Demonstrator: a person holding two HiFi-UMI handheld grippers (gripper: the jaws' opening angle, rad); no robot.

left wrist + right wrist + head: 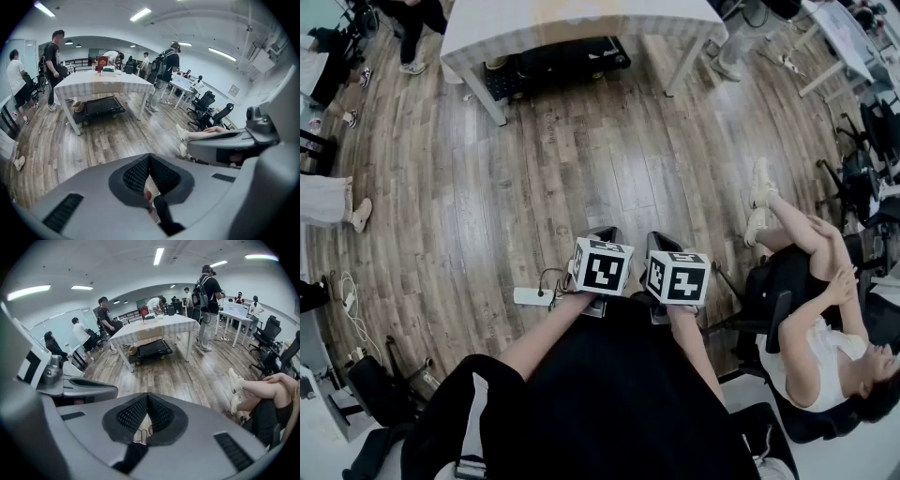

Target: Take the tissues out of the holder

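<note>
No tissue holder or tissues can be made out in any view. In the head view I hold both grippers close in front of my body, side by side above the wooden floor. The left gripper point(603, 234) has its ribbed pads point(138, 174) closed together with nothing between them. The right gripper point(660, 241) is likewise shut and empty, pads point(159, 412) meeting at the tip. Each gripper shows at the edge of the other's view: the right gripper point(225, 147) and the left gripper point(77, 389). A small red thing point(102, 61) stands on the far table; what it is I cannot tell.
A white-clothed table point(572, 28) stands across the floor, with a black cart point(153, 349) under it. A person sits in a chair at my right, legs stretched out point(811, 309). A white power strip point(532, 297) lies by my feet. Several people stand around the table, and there are office chairs point(208, 112).
</note>
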